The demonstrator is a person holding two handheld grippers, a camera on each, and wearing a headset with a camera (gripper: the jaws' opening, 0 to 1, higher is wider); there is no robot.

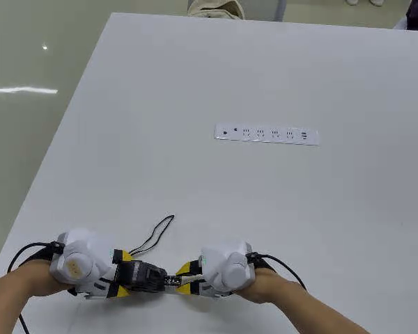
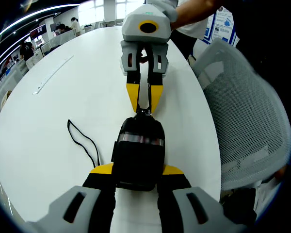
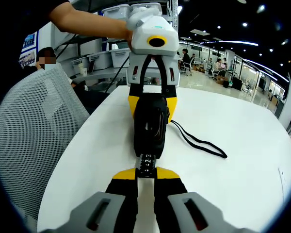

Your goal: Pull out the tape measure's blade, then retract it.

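Observation:
A black tape measure [image 1: 145,275] lies near the white table's front edge, its case clamped between the yellow-tipped jaws of my left gripper [image 1: 125,273]. In the left gripper view the case [image 2: 138,151] sits between those jaws. My right gripper [image 1: 184,277] faces it from the right and is shut on the end of the blade [image 3: 146,165], which shows printed numbers. Only a short length of blade [image 1: 171,280] spans the gap between case and right gripper. The case's black wrist strap [image 1: 152,236] loops away across the table.
A white power strip [image 1: 266,133] lies flat mid-table, well beyond the grippers. A grey mesh chair [image 2: 247,111] stands by the table's edge close to me. The table's left edge [image 1: 56,146] drops to a glossy floor.

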